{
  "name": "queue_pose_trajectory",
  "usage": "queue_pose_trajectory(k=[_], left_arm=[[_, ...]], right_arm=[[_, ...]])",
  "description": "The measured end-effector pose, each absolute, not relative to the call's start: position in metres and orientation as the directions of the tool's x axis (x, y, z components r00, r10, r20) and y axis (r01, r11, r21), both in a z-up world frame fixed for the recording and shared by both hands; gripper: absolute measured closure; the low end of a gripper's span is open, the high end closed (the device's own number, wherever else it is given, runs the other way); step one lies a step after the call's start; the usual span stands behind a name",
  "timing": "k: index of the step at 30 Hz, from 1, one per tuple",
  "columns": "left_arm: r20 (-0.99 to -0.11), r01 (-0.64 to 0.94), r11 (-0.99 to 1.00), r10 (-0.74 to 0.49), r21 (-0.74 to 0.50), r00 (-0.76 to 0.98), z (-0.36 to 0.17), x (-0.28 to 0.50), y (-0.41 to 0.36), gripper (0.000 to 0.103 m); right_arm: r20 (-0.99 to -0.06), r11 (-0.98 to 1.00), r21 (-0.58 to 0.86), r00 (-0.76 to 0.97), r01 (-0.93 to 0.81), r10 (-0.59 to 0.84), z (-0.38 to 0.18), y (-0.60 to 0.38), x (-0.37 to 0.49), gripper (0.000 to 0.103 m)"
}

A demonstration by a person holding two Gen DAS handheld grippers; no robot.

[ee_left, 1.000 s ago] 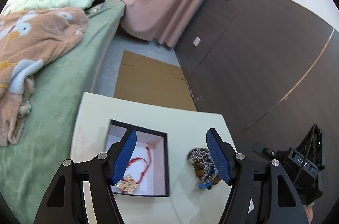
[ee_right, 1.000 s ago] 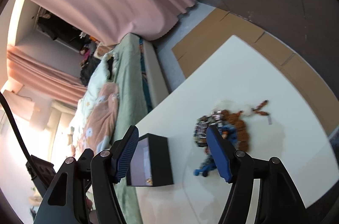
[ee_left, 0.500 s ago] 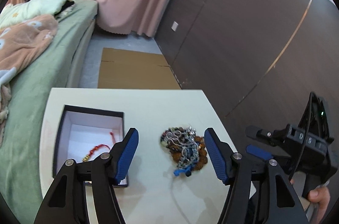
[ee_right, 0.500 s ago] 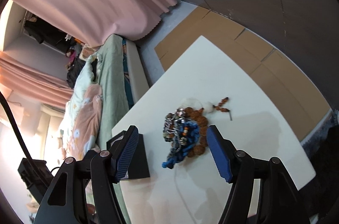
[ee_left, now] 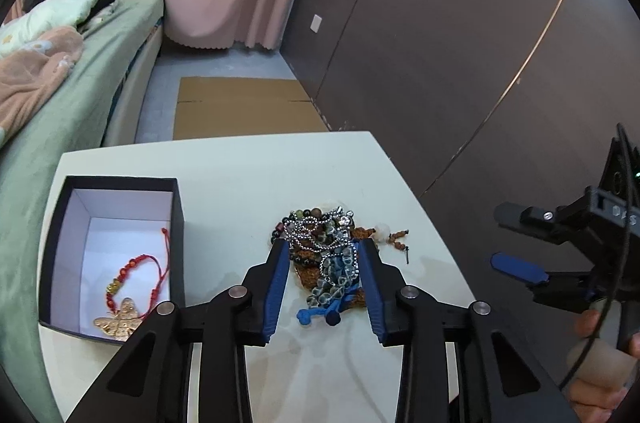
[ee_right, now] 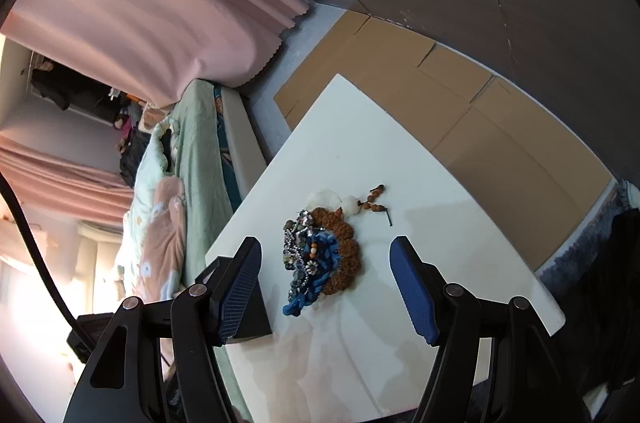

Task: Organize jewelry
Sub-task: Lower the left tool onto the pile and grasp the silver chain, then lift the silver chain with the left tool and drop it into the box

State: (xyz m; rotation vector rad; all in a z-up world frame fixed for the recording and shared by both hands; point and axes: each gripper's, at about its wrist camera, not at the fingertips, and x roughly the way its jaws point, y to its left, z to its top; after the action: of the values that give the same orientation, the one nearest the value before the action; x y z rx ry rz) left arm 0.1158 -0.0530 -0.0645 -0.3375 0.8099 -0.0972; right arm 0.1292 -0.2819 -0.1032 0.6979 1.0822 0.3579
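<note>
Mostly undone. White worktop [ee_left: 224,175]: black box [ee_left: 178,223] at its left holds just one piece, a red cord bracelet [ee_left: 132,275] with gold charm. Tangled jewelry pile [ee_left: 324,247] lies right of the box, unsorted. Left hand-held gripper [ee_left: 323,243] closing around the pile, pads not yet pressing. Right hand-held gripper [ee_right: 326,257] hangs wide above it, empty.

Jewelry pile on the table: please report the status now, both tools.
Left tool closing around jewelry pile, pads not yet pressing. Right tool open, hovering above pile. Red bracelet already in black box. Nothing in the way.
</note>
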Motion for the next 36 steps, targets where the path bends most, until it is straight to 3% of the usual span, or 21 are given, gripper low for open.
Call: queue_pose_trajectory(k=[9, 24, 31, 36], left_arm=[[-0.73, -0.063, 0.964, -0.151, -0.257, 0.666, -0.086, 0.136, -0.061, 0.073], [-0.768, -0.084, 0.963, -0.151, -0.257, 0.622, -0.118, 0.173, -0.067, 0.073], [-0.77, -0.079, 0.971, -0.129, -0.227, 0.625, -0.116, 0.167, -0.069, 0.089], [-0.725, -0.055, 0.971, -0.135, -0.232, 0.675, -0.092, 0.155, -0.065, 0.089]], right_arm=[[-0.683, 0.722, 0.687, 0.42, 0.089, 0.598, -0.109, -0.281, 0.14, 0.036], [-0.695, 0.71, 0.693, 0.376, 0.122, 0.613, -0.123, -0.27, 0.159, 0.036], [-0.698, 0.713, 0.692, 0.36, 0.115, 0.619, -0.125, -0.263, 0.159, 0.036], [-0.7, 0.712, 0.69, 0.366, 0.129, 0.612, -0.125, -0.266, 0.16, 0.036]])
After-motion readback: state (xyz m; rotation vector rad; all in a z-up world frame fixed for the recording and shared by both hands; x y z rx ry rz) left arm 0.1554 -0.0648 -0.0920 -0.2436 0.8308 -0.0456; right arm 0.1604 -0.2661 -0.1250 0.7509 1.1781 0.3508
